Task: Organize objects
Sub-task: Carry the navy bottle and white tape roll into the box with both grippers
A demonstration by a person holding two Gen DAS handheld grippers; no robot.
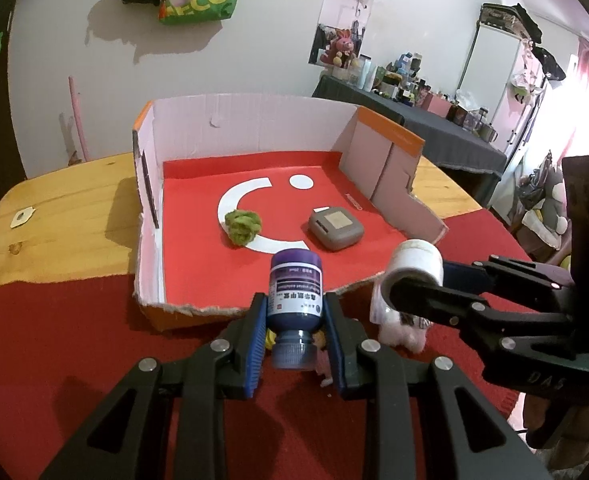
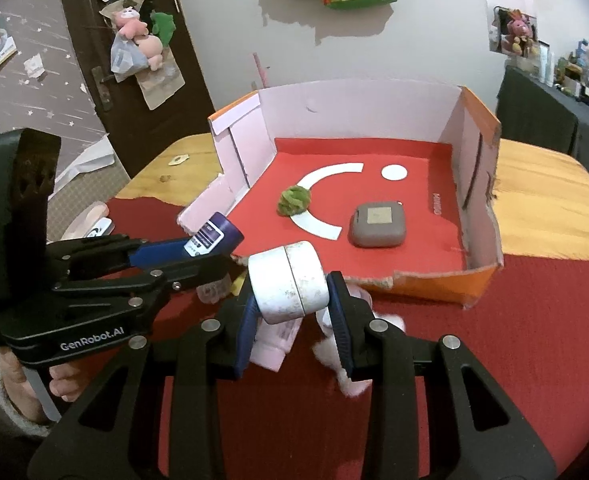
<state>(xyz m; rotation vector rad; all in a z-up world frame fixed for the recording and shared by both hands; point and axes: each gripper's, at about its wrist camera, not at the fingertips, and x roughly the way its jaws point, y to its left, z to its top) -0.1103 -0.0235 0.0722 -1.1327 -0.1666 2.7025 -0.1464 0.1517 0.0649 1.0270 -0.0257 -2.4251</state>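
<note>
The left tool [image 1: 294, 316] clamps a small dark-blue bottle [image 1: 294, 296] by its rigid, slick body. The right tool [image 2: 294, 300] grips a light, hard white jar [image 2: 290, 282] across its sides; it could slip.

Glossy plastic bottle [image 1: 294, 296], matt cardboard box [image 1: 250, 124], wood table [image 1: 66, 216], red cloth [image 1: 74, 344]

purple bottle [image 1: 294, 300], white jar [image 2: 290, 284], grey case [image 1: 336, 229]
</note>
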